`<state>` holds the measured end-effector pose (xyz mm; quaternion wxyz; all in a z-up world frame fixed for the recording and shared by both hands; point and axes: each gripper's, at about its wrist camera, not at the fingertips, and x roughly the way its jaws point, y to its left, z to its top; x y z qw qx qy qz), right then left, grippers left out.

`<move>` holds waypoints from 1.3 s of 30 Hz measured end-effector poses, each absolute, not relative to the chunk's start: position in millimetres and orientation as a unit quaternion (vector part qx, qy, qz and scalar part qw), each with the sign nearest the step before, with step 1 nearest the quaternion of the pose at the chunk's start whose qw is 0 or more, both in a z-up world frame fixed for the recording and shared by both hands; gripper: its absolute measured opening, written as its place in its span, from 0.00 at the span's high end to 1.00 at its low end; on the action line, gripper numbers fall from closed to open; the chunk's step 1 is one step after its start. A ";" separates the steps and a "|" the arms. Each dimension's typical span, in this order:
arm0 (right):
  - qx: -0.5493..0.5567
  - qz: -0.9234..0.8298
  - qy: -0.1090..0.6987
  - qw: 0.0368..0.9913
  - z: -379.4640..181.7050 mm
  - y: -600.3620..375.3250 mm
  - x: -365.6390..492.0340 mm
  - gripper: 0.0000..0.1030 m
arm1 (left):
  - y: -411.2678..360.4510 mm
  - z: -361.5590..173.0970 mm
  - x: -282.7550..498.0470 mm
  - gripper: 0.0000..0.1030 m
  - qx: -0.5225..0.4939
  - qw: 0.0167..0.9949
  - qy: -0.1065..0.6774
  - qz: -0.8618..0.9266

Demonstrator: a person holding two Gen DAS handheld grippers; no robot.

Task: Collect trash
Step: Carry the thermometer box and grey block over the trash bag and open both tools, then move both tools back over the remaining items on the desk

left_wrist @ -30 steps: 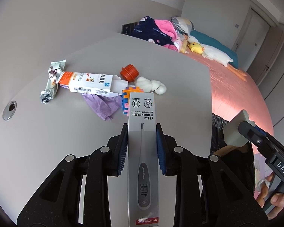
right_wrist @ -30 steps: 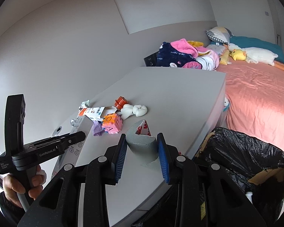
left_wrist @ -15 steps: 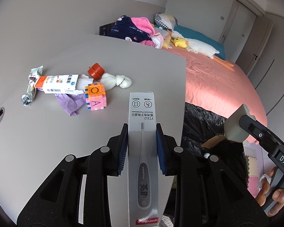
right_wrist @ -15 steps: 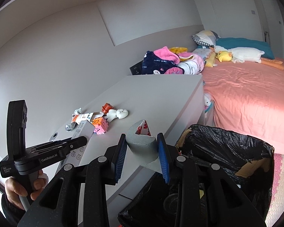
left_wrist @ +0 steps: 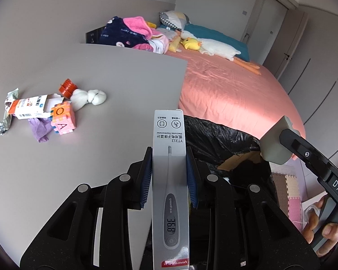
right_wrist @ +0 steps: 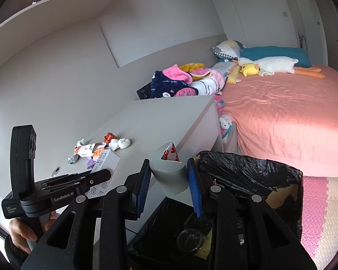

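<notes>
thermometer box [left_wrist: 170, 157] clamped between left fingers [left_wrist: 147, 177]

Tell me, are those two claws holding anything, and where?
Left gripper pinches the thermometer box by its long sides; right gripper squeezes a grey wrapper across its middle.

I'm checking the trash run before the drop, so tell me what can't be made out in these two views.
- Thermometer box, left wrist view: near end cut off by the frame's bottom edge.
- Grey wrapper, right wrist view: lower part hidden behind the right claw; its red print is partly folded inside.
- Bin bag contents: mostly blocked by the claw body.
- Purple scrap: partly under the letter cube.
</notes>
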<state>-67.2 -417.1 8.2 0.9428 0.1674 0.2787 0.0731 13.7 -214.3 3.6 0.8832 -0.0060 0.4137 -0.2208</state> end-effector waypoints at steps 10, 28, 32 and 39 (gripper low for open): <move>0.190 0.034 0.268 0.944 7.7 -458.3 -83.8 0.67 | -257.5 5.5 6.6 0.73 0.010 0.872 0.415 -0.261; 0.218 -0.033 0.239 0.946 11.3 -495.7 -107.1 0.13 | -300.8 0.8 -16.3 0.06 0.052 0.843 0.417 -0.336; 0.223 -0.040 0.232 0.946 11.9 -499.9 -109.3 0.13 | -289.5 2.9 -10.5 0.06 0.048 0.850 0.417 -0.317; 0.222 -0.026 0.241 0.944 7.7 -493.4 -103.5 0.13 | -270.3 0.1 -1.0 0.06 0.038 0.857 0.422 -0.293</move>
